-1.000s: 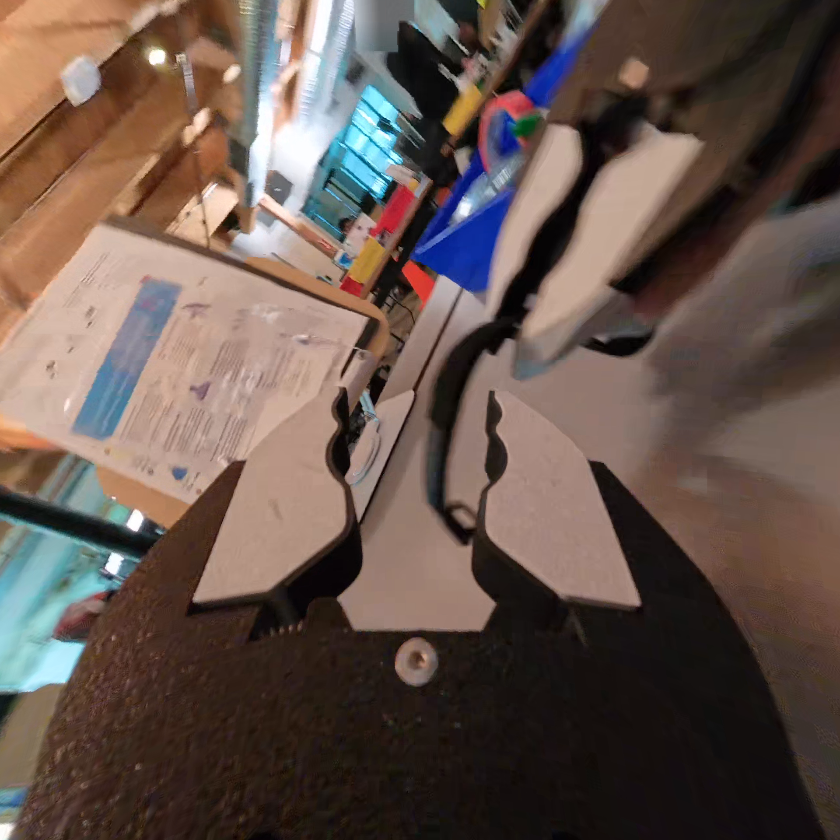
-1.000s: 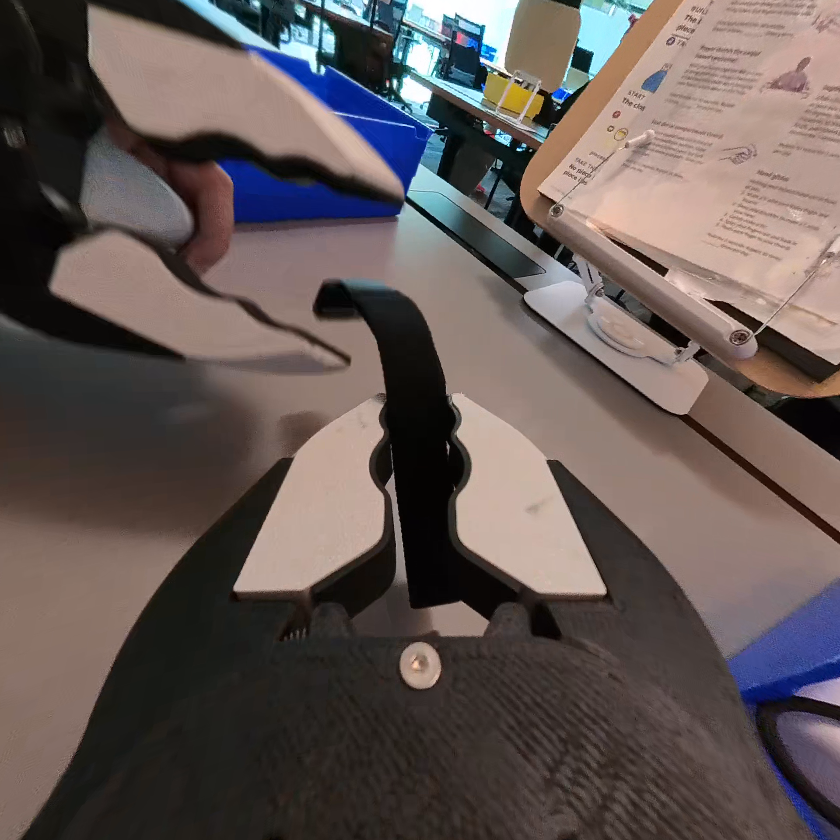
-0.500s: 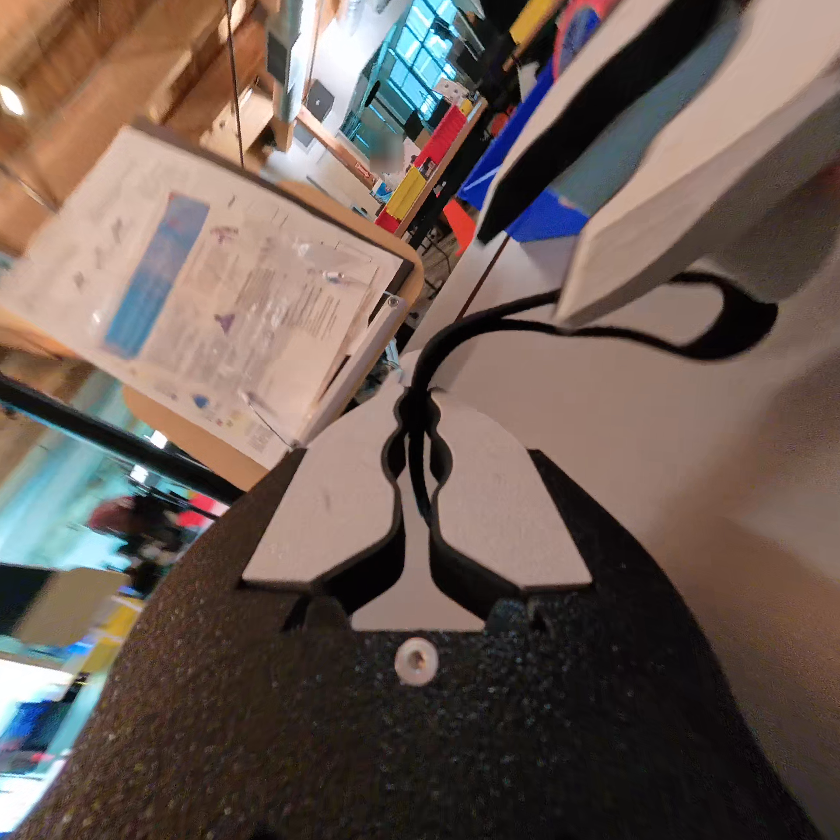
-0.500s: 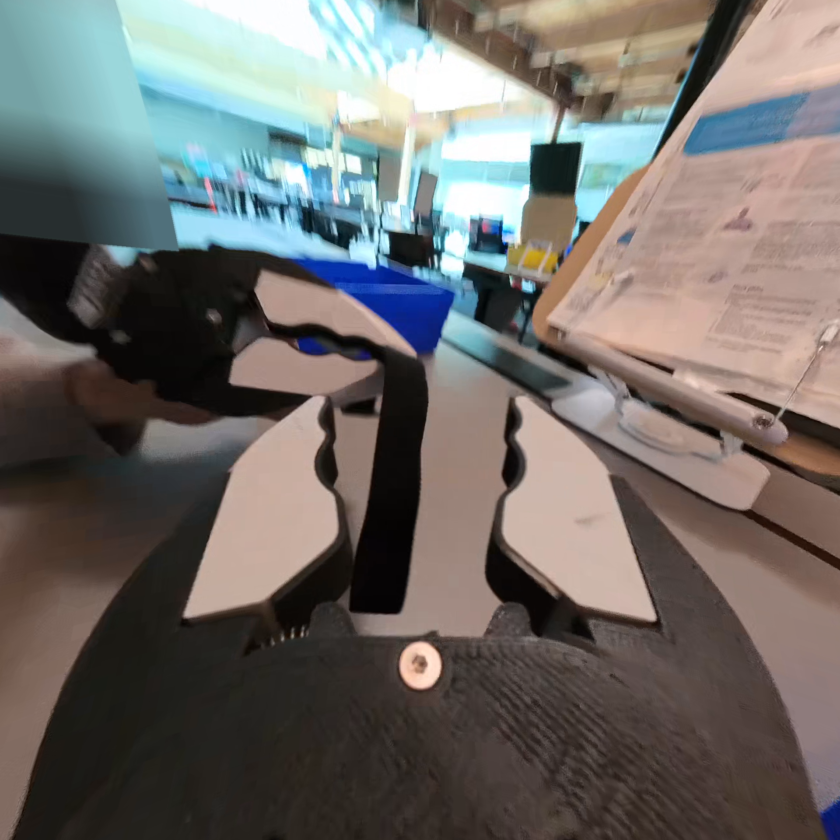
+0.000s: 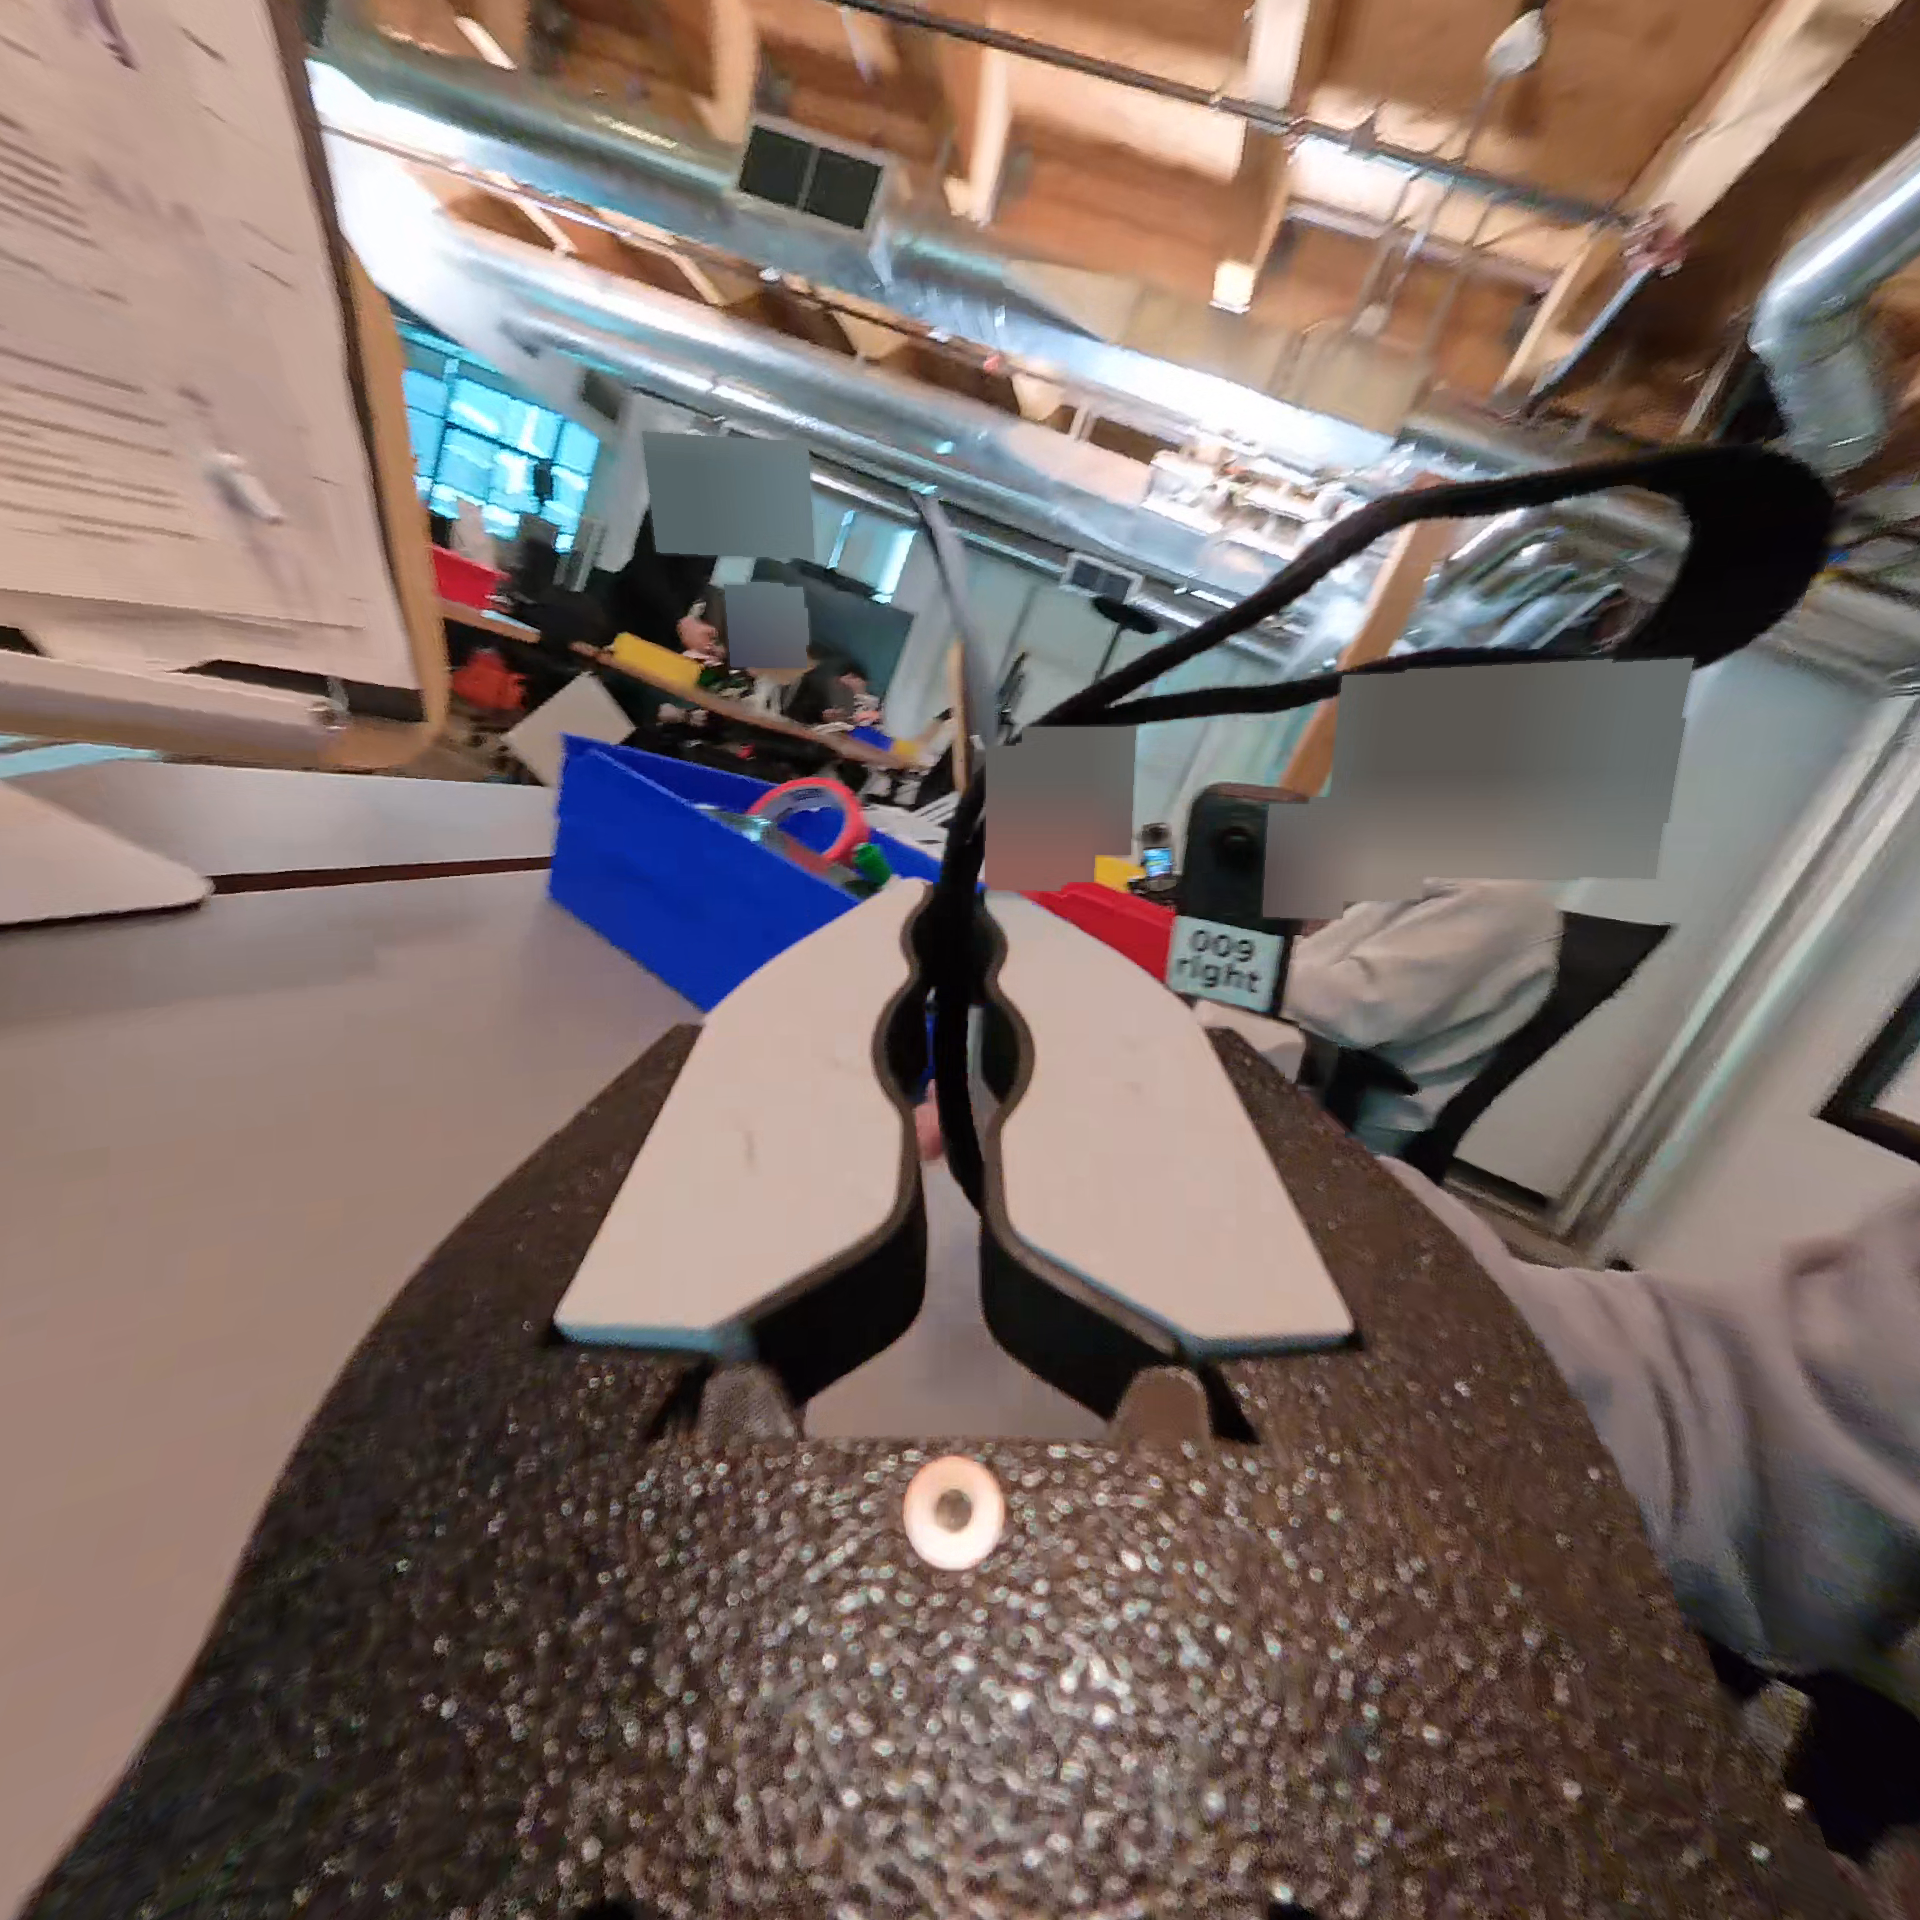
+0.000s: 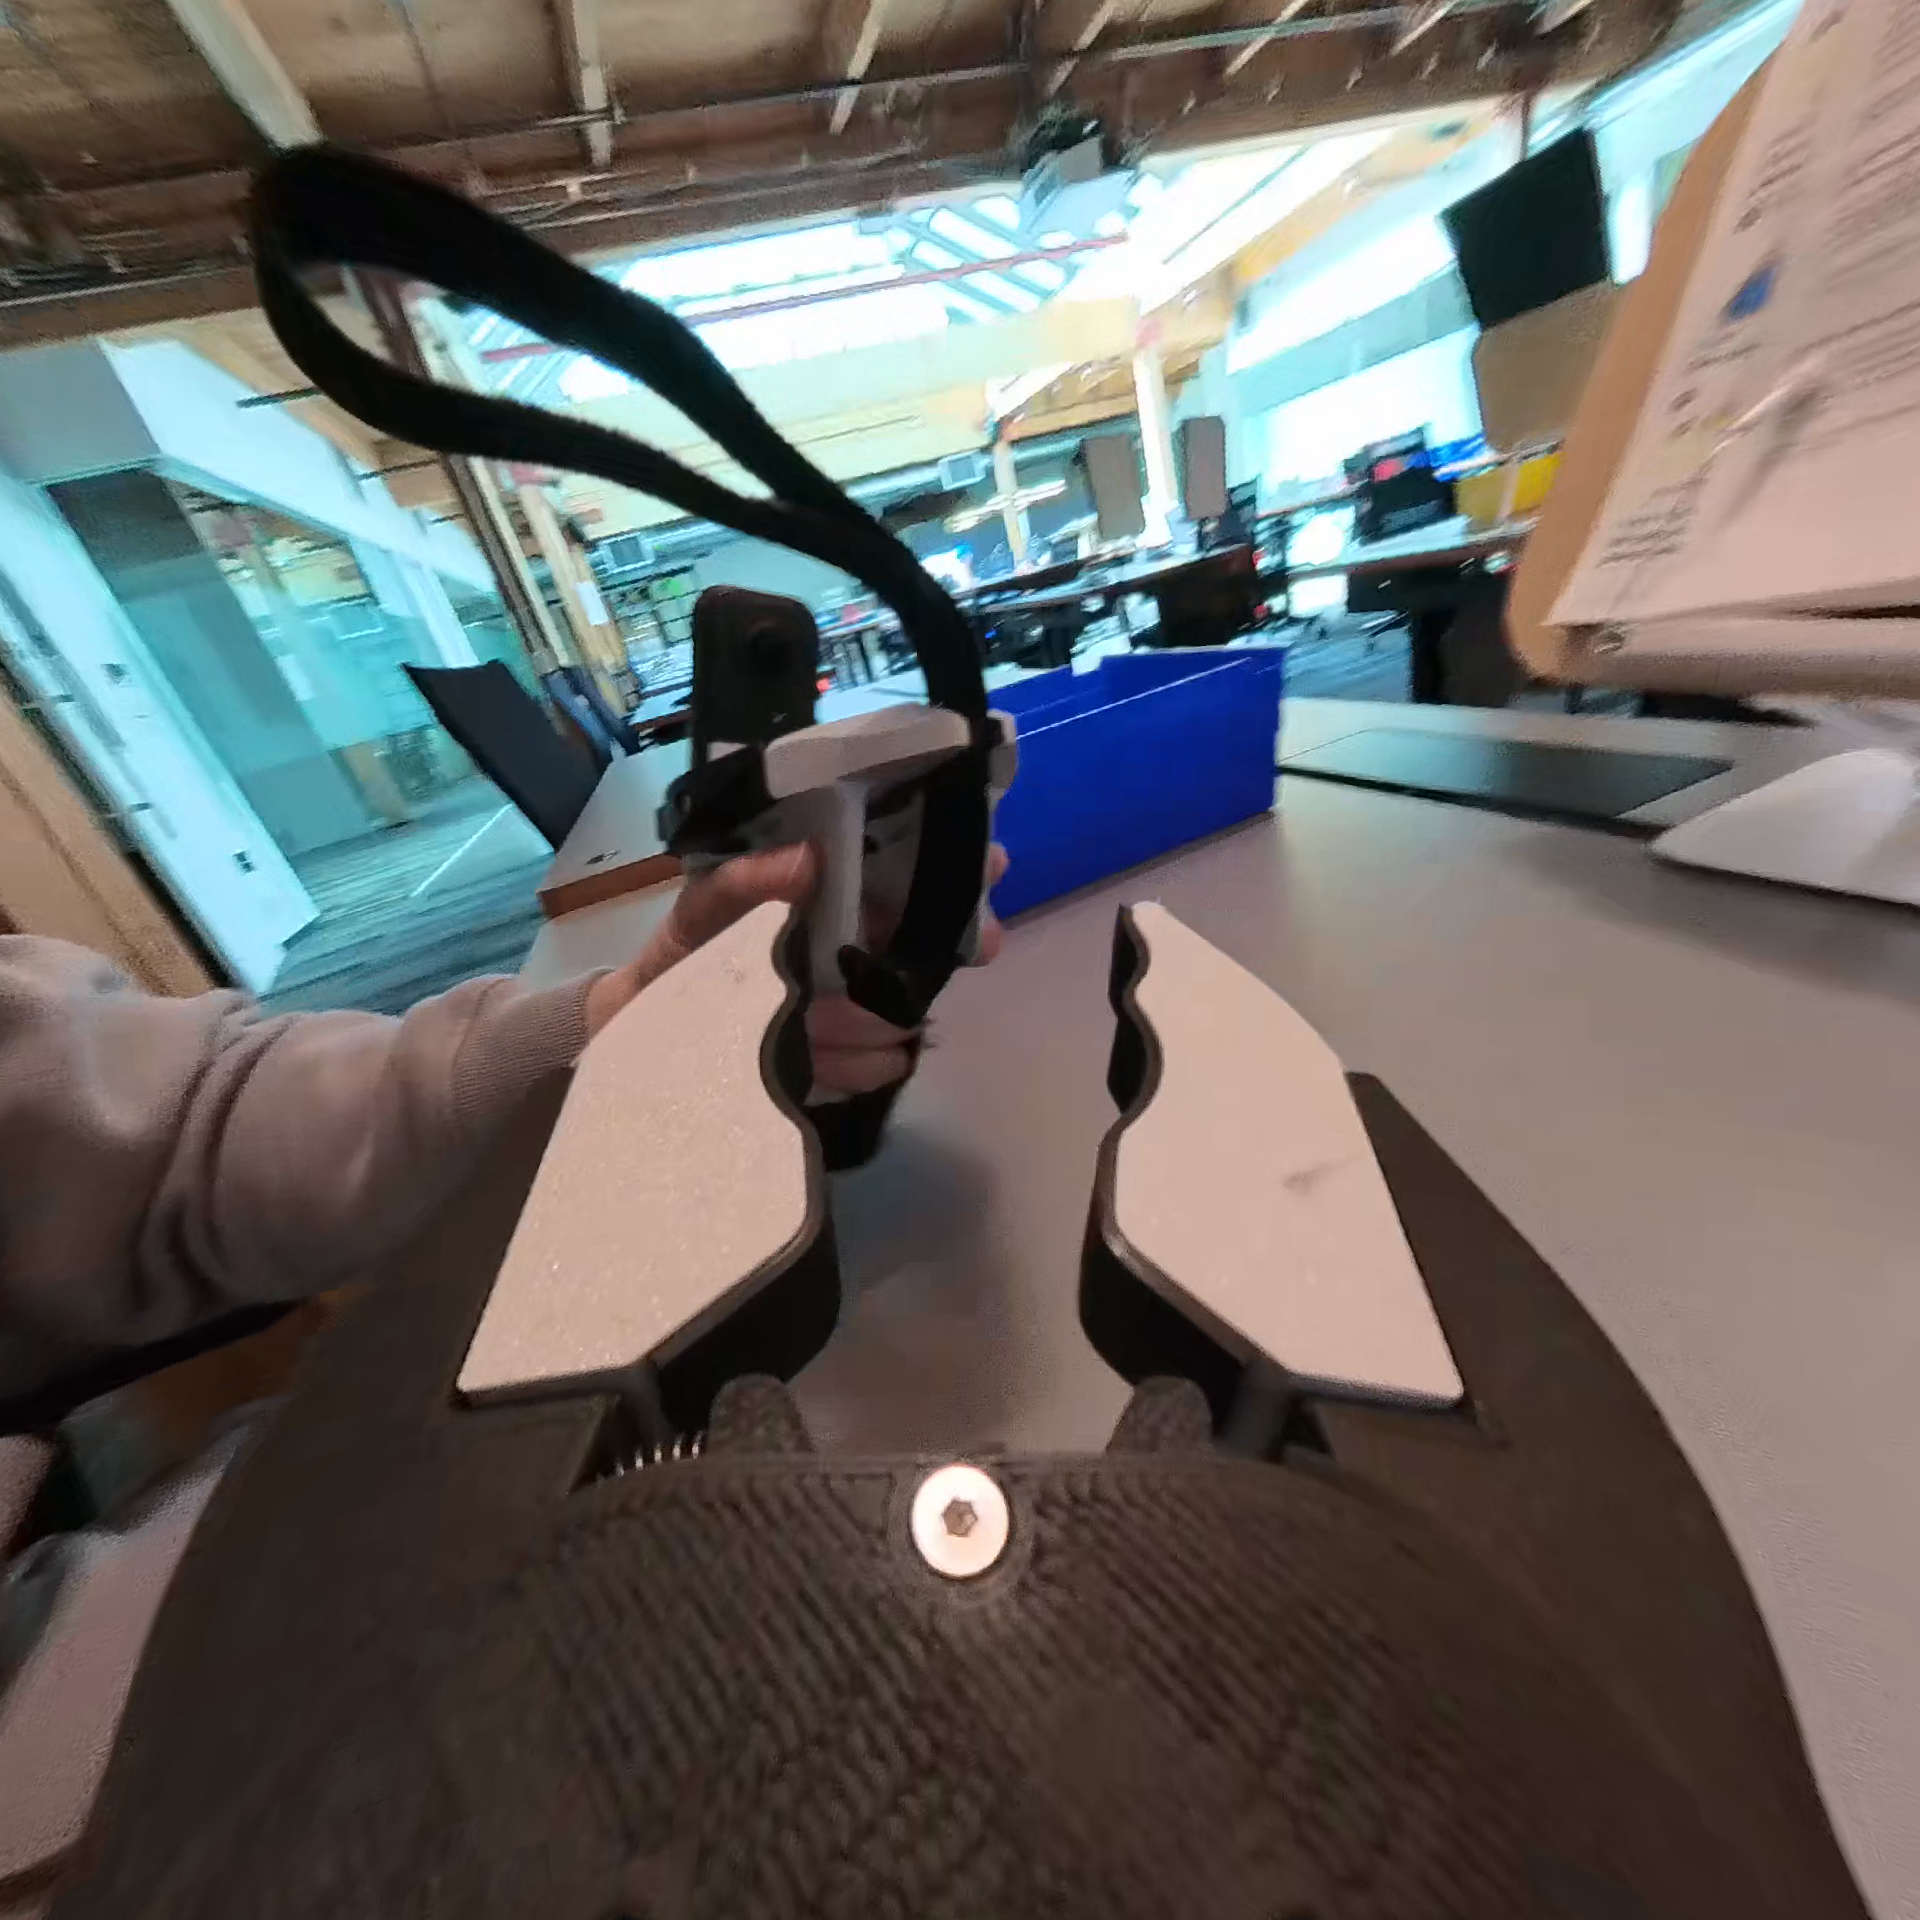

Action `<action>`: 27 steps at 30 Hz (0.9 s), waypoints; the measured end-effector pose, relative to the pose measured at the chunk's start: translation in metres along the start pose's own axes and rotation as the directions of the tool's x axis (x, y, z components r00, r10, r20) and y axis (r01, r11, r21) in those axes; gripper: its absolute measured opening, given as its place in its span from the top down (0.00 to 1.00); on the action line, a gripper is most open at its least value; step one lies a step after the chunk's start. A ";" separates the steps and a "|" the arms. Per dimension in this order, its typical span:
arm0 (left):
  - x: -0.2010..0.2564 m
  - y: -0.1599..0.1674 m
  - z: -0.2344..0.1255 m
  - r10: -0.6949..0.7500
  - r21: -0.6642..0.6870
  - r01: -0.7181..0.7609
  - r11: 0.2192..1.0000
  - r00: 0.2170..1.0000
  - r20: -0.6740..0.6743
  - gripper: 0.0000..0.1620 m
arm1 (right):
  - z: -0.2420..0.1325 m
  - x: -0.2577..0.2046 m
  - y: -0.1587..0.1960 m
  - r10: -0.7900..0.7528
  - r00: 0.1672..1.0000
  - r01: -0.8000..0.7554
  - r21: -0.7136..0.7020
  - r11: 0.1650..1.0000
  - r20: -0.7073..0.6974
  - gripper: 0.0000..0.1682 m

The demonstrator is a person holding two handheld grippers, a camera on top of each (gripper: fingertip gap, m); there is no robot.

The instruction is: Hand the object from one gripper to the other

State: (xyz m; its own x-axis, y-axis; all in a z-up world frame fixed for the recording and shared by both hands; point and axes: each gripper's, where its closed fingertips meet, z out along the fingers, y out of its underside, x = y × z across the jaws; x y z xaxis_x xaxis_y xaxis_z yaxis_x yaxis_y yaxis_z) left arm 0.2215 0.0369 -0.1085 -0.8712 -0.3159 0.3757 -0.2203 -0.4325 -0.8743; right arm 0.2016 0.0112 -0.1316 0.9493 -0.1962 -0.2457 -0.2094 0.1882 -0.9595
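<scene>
Left gripper: my jaws clamp the black strap, looping toward 1 o'clock.
Right gripper: my jaws spread, empty.
Blue bin: 12 o'clock.

Each camera sits close behind its own gripper, facing along the fingers, low over the table. The views face each other. Both show the blue bin and strap.

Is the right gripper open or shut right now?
Open. The right gripper has its jaws spread with nothing between them; the strap sits clamped in the left gripper.
</scene>
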 end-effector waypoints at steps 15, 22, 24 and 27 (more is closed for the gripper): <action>0.037 0.014 0.007 0.028 -0.043 -0.038 0.998 0.977 -0.214 0.97 | 0.009 -0.014 0.026 -0.060 0.997 0.069 -0.155 0.986 0.057 0.98; 0.036 0.027 0.007 0.190 -0.128 -0.216 0.968 0.964 -0.186 0.83 | -0.006 0.016 -0.010 -0.377 0.899 0.370 -0.075 0.926 -0.221 0.99; 0.027 0.034 0.007 0.214 -0.189 -0.239 0.952 0.966 -0.143 0.76 | -0.018 0.024 -0.028 -0.532 0.776 0.541 -0.076 0.838 -0.340 0.99; 0.008 0.040 0.006 0.168 -0.255 -0.176 0.951 0.984 -0.052 0.73 | -0.030 0.022 -0.046 -0.692 0.592 0.724 -0.104 0.682 -0.413 0.99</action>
State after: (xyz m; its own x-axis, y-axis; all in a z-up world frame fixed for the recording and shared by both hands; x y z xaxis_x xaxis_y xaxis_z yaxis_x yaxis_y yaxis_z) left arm 0.2084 0.0116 -0.1385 -0.9176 -0.3392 0.2070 -0.1681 -0.1405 -0.9757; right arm 0.2248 -0.0303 -0.0968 0.6103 -0.6437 0.4617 0.5203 -0.1137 -0.8464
